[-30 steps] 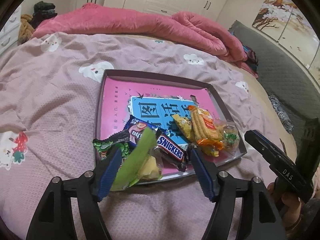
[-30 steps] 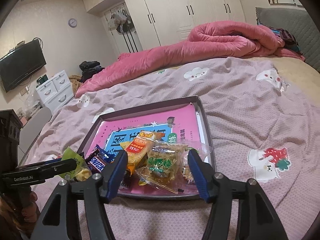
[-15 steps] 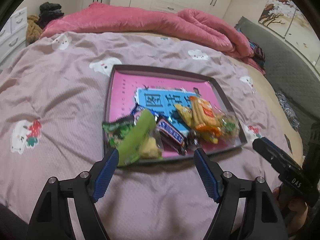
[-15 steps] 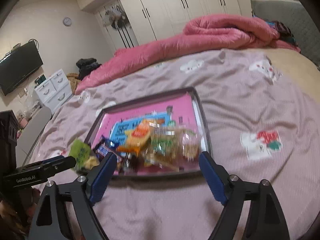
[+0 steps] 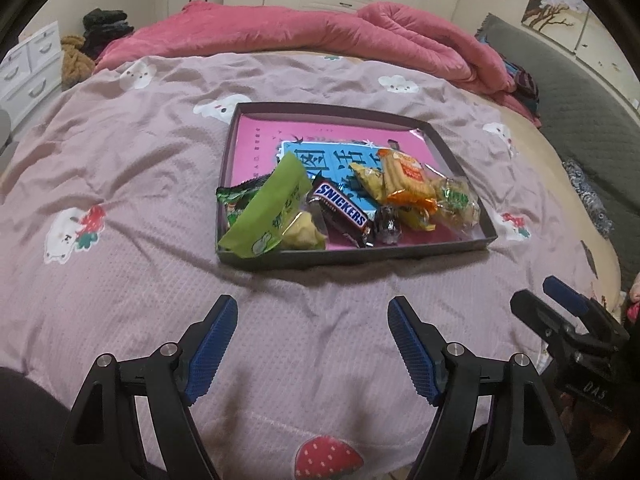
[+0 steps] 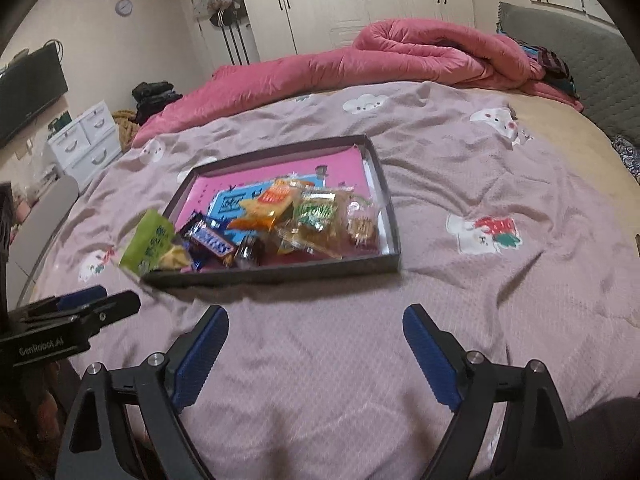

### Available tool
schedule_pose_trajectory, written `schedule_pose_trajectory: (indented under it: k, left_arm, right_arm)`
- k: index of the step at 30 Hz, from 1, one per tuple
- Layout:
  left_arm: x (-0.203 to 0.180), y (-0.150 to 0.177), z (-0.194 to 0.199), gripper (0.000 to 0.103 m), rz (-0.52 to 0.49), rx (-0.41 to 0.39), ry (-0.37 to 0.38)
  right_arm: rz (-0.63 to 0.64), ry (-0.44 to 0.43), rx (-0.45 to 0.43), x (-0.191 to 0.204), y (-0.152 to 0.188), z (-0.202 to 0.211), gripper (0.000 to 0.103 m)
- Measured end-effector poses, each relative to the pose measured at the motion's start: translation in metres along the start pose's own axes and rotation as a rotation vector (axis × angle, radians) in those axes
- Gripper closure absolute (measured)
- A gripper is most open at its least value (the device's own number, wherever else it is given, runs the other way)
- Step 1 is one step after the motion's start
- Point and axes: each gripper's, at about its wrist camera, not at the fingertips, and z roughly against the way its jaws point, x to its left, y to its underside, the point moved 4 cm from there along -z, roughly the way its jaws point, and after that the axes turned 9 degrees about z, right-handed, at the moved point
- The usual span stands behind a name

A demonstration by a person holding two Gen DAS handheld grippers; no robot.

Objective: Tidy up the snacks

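Note:
A dark shallow tray (image 5: pixel 360 257) (image 6: pixel 280 275) with a pink and blue lining lies on the mauve bedsheet. Along its near side sit a light green packet (image 5: pixel 272 212) (image 6: pixel 148 244), a Snickers bar (image 5: pixel 342 210) (image 6: pixel 210 240), an orange cracker pack (image 5: pixel 404 178) (image 6: pixel 272 204), a clear bag with a green label (image 5: pixel 458 202) (image 6: pixel 320 216) and a dark round candy (image 5: pixel 386 226). My left gripper (image 5: pixel 311 304) (image 6: pixel 116 298) hangs open over bare sheet in front of the tray. My right gripper (image 6: pixel 316 310) (image 5: pixel 538 292) is open too, beside it, holding nothing.
A rolled pink quilt (image 5: pixel 320 36) lies across the far side of the bed. A grey padded headboard (image 5: pixel 580 92) runs along the right. White drawers (image 6: pixel 86 136) and a wall television (image 6: pixel 28 92) stand at the left, wardrobes behind.
Both grippers have drawn back from the tray towards the near edge of the bed. The right jaws have spread wider. The snacks stay in the tray.

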Motion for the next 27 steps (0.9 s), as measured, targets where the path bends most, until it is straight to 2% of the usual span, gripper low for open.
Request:
schedule_pose_trajectory:
  k: [6,27]
  left_arm:
    - [0.0012,0.0012,0.0037,0.024,-0.002,-0.008,-0.004]
    - [0.0009,0.0005,0.0041,0.024,-0.004,-0.011,-0.010]
  right_arm:
    - [0.016,0.001,-0.018,0.0040,-0.0013,0.0049,0.010]
    - [0.036,-0.008,-0.041,0.0071,-0.0057,0.0065,0.010]
